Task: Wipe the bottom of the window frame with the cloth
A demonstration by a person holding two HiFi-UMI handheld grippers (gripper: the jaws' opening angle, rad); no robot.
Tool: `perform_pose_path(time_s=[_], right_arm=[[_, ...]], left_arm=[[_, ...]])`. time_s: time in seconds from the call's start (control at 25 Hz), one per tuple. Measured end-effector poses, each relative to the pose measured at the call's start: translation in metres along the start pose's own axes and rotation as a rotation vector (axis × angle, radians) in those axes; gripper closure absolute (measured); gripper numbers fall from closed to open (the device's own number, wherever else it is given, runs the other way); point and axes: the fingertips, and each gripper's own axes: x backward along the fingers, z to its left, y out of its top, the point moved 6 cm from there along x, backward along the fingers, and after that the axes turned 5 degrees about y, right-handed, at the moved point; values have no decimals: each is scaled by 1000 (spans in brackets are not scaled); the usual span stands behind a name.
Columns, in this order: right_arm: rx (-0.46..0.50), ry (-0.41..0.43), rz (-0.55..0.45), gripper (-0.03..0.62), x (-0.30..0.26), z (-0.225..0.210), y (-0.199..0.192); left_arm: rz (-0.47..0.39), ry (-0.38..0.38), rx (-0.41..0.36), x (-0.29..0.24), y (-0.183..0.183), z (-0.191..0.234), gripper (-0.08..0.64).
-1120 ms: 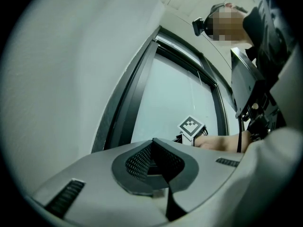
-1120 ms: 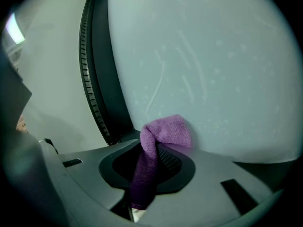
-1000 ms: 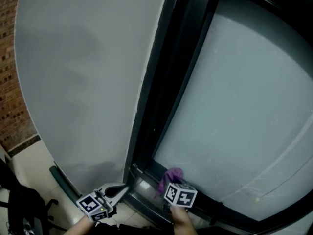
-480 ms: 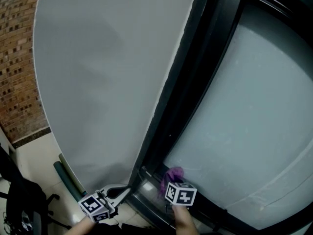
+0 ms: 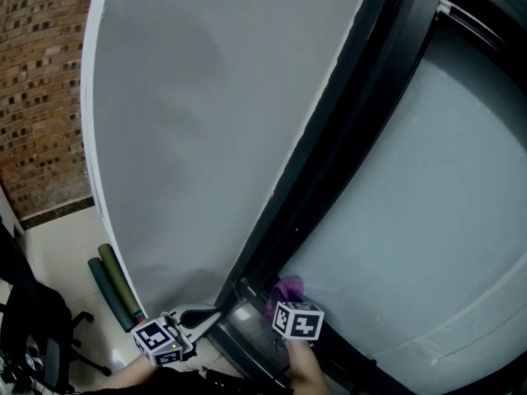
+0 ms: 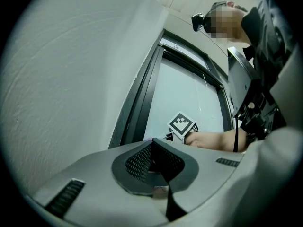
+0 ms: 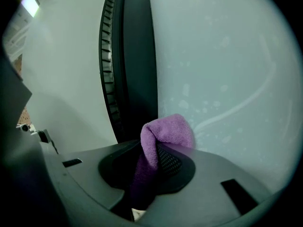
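A purple cloth [image 5: 286, 289] [image 7: 165, 132] is pinched in my right gripper [image 5: 285, 299] [image 7: 154, 151], which is shut on it. The cloth's folded tip presses against the frosted glass [image 5: 428, 204] just above the dark bottom rail of the window frame [image 5: 247, 309], near the frame's upright [image 7: 135, 79]. My left gripper [image 5: 212, 313] [image 6: 154, 148] hovers left of the frame's lower corner, jaws together with nothing between them. In the left gripper view the right gripper's marker cube [image 6: 181, 124] shows beyond the jaws.
A grey wall panel [image 5: 189, 122] fills the left of the frame, with a brick wall [image 5: 41, 81] beyond it. Two rolled green mats [image 5: 114, 290] lean at the panel's foot. A black chair [image 5: 33, 336] stands at the lower left.
The head view has swung, so the frame and wall sit further right. Both grippers and the cloth stay at the frame's lower corner.
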Motion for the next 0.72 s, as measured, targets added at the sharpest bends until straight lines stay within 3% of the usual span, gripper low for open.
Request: perform_pose_path(time_s=[0.16,0.4,0.72], right_arm=[[43,7,26,508,-9,0,8],[97,16,40,508,-21,6,11],[214,92,32,508,-14,25,-1]], left_arm=[[-61,22,10,0,9,2,560],[-30,58,30,12,-5,9,560],[-27,15,21,10,-7,3,560]])
